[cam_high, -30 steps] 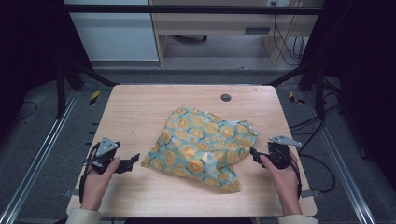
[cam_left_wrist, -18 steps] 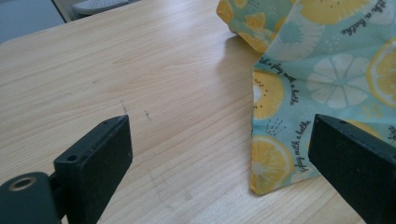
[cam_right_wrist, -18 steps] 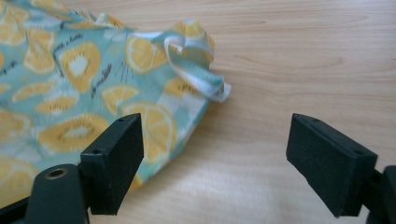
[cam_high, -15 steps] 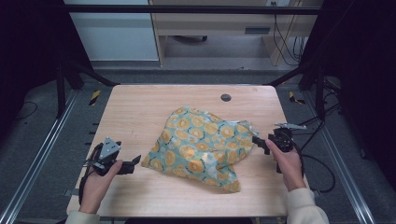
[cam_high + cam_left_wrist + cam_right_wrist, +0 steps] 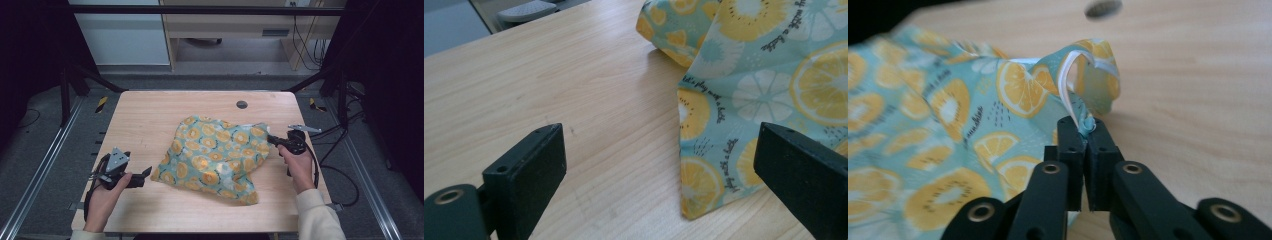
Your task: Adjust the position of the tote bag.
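My right gripper [image 5: 274, 140] is clamped on the edge of the cloth [image 5: 215, 156], its jaws pressed together on a pinch of fabric and a white hem strip at the cloth's right-hand far corner, as the right gripper view shows closely [image 5: 1083, 131]; my left gripper [image 5: 145, 172] rests low at the cloth's near left corner with its jaws spread wide and holding nothing, and in the left gripper view [image 5: 659, 165] that corner of the cloth [image 5: 704, 165] lies between the two jaws, flat on the wood; the cloth sits crumpled in the middle of the table [image 5: 150, 120], nearer the right side, with folds and a raised lip where I grip it; the table is pale wood with a fine straight grain and rounded corners, and a small dark round grommet [image 5: 242, 104] sits near its far edge; around it runs a metal frame on grey floor, with cables [image 5: 305, 45] trailing at the far right and pale cabinets beyond; the cloth is thin and soft, teal, printed with orange and yellow citrus slices and small dark script.
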`<state>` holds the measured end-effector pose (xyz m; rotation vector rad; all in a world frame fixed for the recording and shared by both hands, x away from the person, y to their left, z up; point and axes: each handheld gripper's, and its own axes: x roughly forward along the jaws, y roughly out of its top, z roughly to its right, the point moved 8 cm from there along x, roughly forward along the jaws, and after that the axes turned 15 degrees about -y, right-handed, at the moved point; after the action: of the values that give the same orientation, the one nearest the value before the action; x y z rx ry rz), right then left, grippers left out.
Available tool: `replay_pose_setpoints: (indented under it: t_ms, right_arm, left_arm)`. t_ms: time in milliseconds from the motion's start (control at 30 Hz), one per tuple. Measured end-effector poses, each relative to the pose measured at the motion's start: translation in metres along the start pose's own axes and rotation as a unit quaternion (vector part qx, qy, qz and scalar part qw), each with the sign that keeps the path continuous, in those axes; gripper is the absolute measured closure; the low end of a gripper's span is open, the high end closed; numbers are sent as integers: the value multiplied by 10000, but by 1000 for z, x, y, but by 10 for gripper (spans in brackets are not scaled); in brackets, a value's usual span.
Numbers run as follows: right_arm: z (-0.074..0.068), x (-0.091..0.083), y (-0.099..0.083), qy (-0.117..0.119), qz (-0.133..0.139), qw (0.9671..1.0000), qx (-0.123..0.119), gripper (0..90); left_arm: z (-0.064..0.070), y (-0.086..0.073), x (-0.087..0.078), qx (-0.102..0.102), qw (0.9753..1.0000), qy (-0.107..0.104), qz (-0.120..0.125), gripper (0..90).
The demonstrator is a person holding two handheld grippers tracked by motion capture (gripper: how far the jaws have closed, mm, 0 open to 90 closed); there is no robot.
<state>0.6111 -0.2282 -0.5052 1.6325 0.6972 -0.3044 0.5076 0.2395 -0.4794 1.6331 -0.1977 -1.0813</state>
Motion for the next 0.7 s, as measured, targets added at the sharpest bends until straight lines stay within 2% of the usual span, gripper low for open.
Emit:
replay_pose_setpoints:
  t_ms: [67, 100, 133, 167, 200, 233, 267, 400, 433, 500, 533, 567, 600, 633, 700]
  right_arm:
    - [-7, -8, 2, 166, 162, 9997, -63, 892]
    - [-11, -12, 5, 239, 296, 9992, -104, 893]
    - [-11, -12, 5, 239, 296, 9992, -104, 893]
    - [-21, -24, 10, 419, 571, 9974, -120, 892]
    - [-21, -24, 10, 419, 571, 9974, -120, 892]
    - [-30, -29, 13, 488, 709, 9960, -257, 892]
    - [-33, -30, 15, 476, 725, 9956, -357, 891]
    - [-40, -30, 21, 462, 804, 9943, -528, 890]
    - [-43, -30, 23, 435, 865, 9933, -627, 889]
    - [-46, -30, 22, 457, 837, 9933, -645, 889]
    - [-48, -28, 21, 396, 822, 9927, -794, 889]
    - [-50, -28, 21, 386, 822, 9921, -862, 888]
    - [-50, -27, 20, 357, 794, 9917, -941, 888]
    - [-51, -27, 18, 334, 780, 9914, -995, 888]
    - [-51, -27, 18, 325, 765, 9914, -1011, 887]
  left_arm:
    - [-1, 7, 4, -62, 10000, 8, 7, 77]
    - [0, 20, 11, -165, 9997, -148, 111, 77]
    - [0, 20, 11, -165, 9997, -148, 111, 78]
    - [-2, 27, 15, -161, 9997, -185, 99, 79]
    - [-4, 36, 20, -99, 9997, -195, 47, 79]
    - [-9, 53, 32, -53, 9997, -220, -52, 81]
    - [-9, 53, 32, -53, 9997, -220, -52, 83]
    - [-17, 86, 61, -142, 9987, -432, -214, 88]
    - [-18, 91, 65, -146, 9985, -448, -271, 88]
    - [-21, 100, 79, -146, 9982, -406, -412, 88]
    - [-23, 102, 85, -144, 9979, -365, -518, 88]
    - [-24, 104, 98, -267, 9968, -428, -623, 88]
    - [-24, 104, 98, -267, 9968, -428, -623, 88]
    - [-26, 103, 107, -369, 9953, -447, -779, 88]
    - [-25, 102, 112, -410, 9947, -425, -838, 88]
